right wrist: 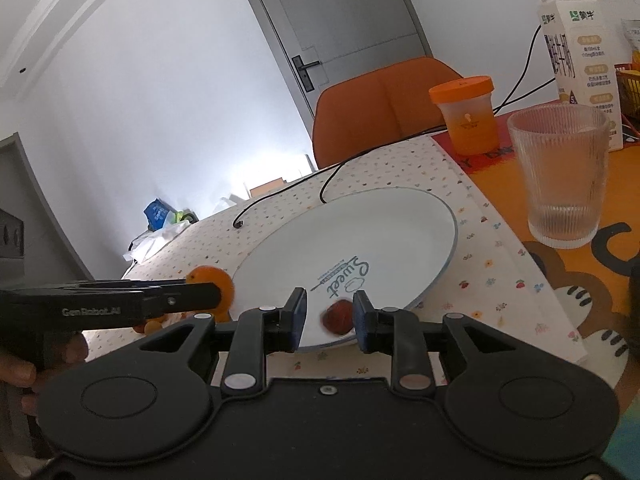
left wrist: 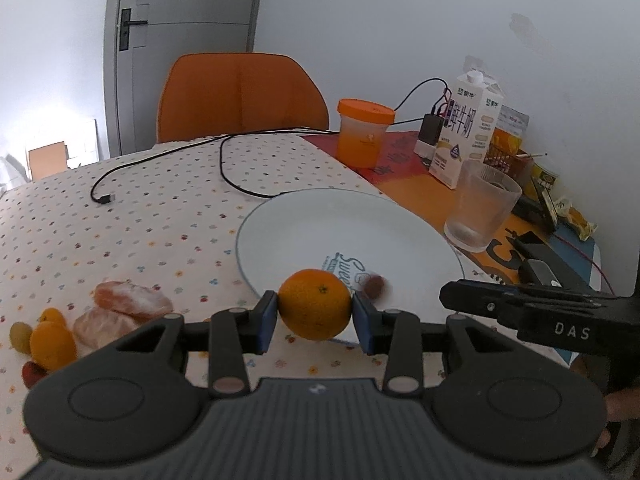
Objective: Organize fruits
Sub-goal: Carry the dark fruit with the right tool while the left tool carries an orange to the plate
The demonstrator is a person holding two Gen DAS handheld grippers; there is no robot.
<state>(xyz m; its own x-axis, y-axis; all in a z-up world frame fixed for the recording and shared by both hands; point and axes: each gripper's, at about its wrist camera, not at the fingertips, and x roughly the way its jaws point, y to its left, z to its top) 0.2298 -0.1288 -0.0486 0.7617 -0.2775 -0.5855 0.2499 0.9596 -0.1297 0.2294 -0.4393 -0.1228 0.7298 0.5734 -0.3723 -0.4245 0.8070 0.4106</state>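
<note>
My left gripper (left wrist: 315, 316) is shut on an orange (left wrist: 315, 309) and holds it over the near rim of the white plate (left wrist: 320, 224). My right gripper (right wrist: 330, 320) has its jaws apart over the plate's (right wrist: 380, 232) near edge; a blurred small red fruit (right wrist: 337, 316) lies between them, against the right pad only. That red fruit also shows in the left wrist view (left wrist: 374, 284). Peeled citrus pieces (left wrist: 132, 300), small oranges (left wrist: 52, 344) and a green grape (left wrist: 20, 336) lie on the cloth at left.
A ribbed glass (left wrist: 482, 208) stands right of the plate. Behind it are a milk carton (left wrist: 466, 128), an orange-lidded jar (left wrist: 362, 132) and a charger with cables (left wrist: 224, 160). An orange chair (left wrist: 240, 96) stands at the table's far side. Clutter lies at the far right.
</note>
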